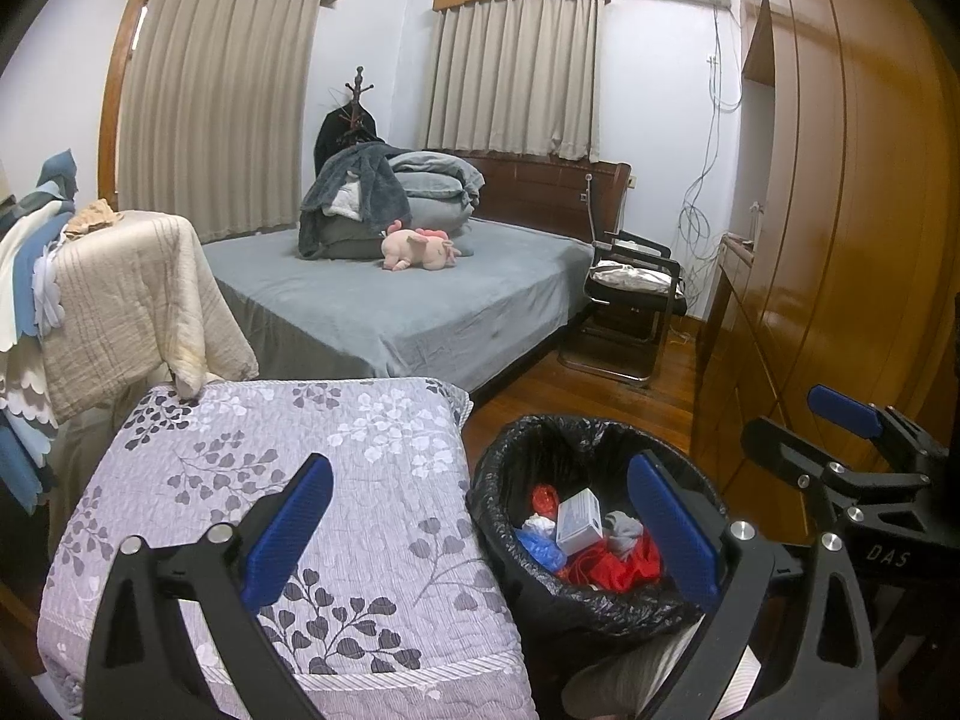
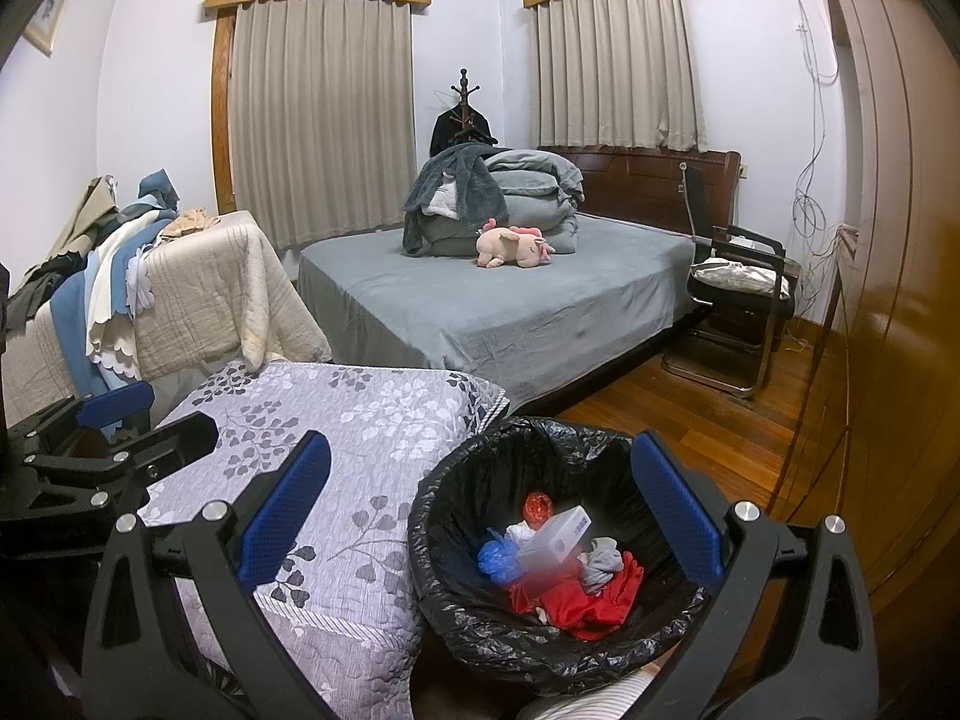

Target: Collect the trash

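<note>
A trash bin lined with a black bag (image 1: pixel 498 480) (image 2: pixel 456 480) stands on the floor just in front of me. Inside lie a white box (image 1: pixel 577 521) (image 2: pixel 558 534), red crumpled material (image 1: pixel 624 564) (image 2: pixel 588 600), a blue bag (image 1: pixel 540 546) (image 2: pixel 495 558) and a grey wad (image 2: pixel 603 558). My left gripper (image 1: pixel 480 531) is open and empty, hanging over the bin's left rim. My right gripper (image 2: pixel 480 510) is also open and empty, above the bin. Each gripper shows at the edge of the other's view: the right gripper (image 1: pixel 840 414), the left gripper (image 2: pixel 114 408).
A floral purple quilt (image 1: pixel 288 480) (image 2: pixel 336 420) covers a surface left of the bin. Behind it are a grey bed (image 1: pixel 384 294) with a pink plush toy (image 1: pixel 420 246), a cloth-draped stand (image 1: pixel 126 294), a black chair (image 1: pixel 636 288) and wooden wardrobes (image 1: pixel 840 180) on the right.
</note>
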Demonstrator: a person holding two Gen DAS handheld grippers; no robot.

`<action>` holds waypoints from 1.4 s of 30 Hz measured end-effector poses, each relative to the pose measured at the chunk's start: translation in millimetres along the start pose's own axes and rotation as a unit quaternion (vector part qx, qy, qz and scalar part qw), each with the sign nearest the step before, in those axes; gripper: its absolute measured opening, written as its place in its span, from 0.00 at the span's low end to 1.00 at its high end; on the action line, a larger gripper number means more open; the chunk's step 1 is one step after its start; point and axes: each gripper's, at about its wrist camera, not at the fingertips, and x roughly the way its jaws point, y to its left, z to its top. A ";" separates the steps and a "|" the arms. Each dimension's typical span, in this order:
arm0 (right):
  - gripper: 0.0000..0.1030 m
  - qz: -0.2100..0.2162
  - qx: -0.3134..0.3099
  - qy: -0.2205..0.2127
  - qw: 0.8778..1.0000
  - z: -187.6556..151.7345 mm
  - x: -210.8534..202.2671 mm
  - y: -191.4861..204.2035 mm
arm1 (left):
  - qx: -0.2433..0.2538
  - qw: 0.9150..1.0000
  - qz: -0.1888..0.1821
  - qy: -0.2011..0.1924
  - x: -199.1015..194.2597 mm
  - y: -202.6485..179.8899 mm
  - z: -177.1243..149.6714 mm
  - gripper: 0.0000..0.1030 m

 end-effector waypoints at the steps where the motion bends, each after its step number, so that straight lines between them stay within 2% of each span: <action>1: 0.95 0.000 0.000 0.000 1.000 0.1 0.0 -0.3 | 0.000 1.000 0.000 0.000 -0.2 0.3 0.2 0.94; 42: 0.95 0.000 0.000 0.002 1.000 -1.8 0.4 3.0 | 0.000 1.000 0.001 0.002 0.5 -0.6 0.2 0.94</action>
